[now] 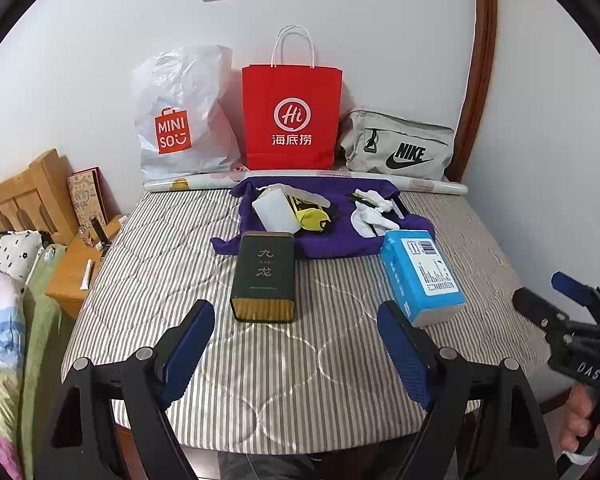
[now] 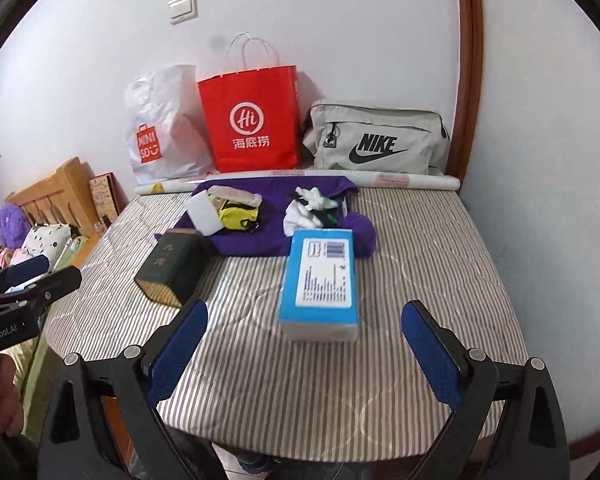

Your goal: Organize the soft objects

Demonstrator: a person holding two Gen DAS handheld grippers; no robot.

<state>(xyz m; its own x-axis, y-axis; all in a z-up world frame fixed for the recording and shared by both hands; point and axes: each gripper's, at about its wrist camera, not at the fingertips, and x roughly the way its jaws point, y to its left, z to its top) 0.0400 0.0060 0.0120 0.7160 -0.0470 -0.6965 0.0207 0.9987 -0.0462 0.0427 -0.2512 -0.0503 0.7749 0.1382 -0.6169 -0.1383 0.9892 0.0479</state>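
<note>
Both tools, left [image 1: 296, 336] & right [image 2: 304, 340], wide & empty over bare striped mattress [image 1: 300, 380] near front edge.

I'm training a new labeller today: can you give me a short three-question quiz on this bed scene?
1. True or false: the blue pack lies on the purple cloth.
2. Which bag stands between the white bag and the grey bag? A) red B) black C) green
3. Fill in: both the left tool and the right tool are ____ and hold nothing.

Key
1. False: it lies on the striped cover, in front of the cloth.
2. A, the red bag.
3. open
</note>
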